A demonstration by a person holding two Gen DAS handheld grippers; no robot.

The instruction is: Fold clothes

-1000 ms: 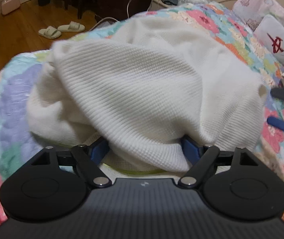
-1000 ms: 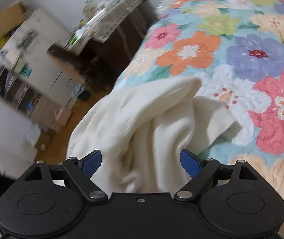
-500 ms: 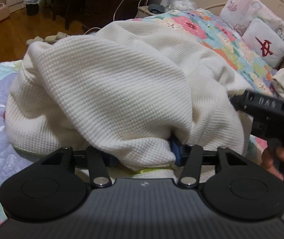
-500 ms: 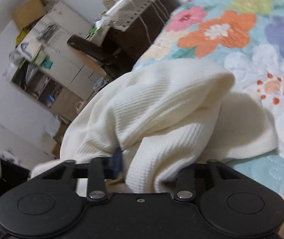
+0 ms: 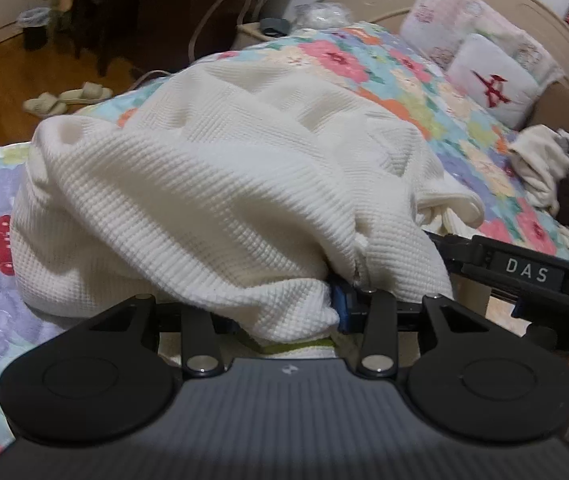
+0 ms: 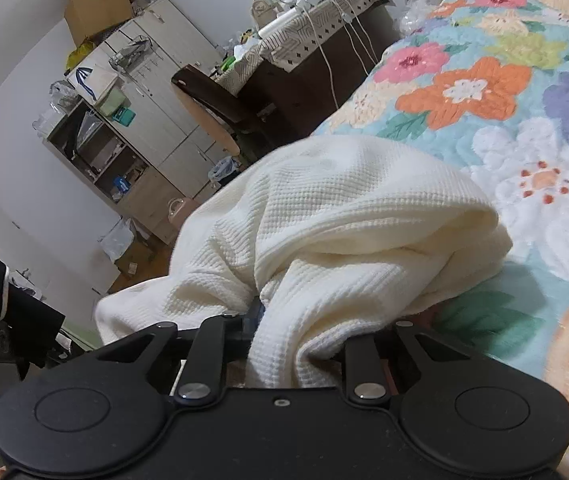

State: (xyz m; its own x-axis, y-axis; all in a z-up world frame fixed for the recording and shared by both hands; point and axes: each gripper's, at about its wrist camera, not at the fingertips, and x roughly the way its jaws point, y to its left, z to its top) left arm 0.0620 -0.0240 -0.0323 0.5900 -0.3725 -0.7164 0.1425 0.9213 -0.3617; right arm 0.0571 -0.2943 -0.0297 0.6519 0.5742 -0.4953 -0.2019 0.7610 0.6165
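Observation:
A cream waffle-knit garment lies bunched on the floral bedspread. My left gripper is shut on its near edge, and the cloth drapes over and hides the fingertips. My right gripper is shut on another fold of the same garment, lifted a little off the floral bedspread. The right gripper's body also shows at the right edge of the left wrist view, close beside the left one.
A pile of other clothes lies at the right of the bed below two pillows. Slippers sit on the wood floor to the left. A desk with cables, a chair and shelves stand beyond the bed edge.
Both grippers have closed on the garment; a second ago their fingers stood open around it. The right gripper moved in close to the left one, and the cloth bunched up and lifted.

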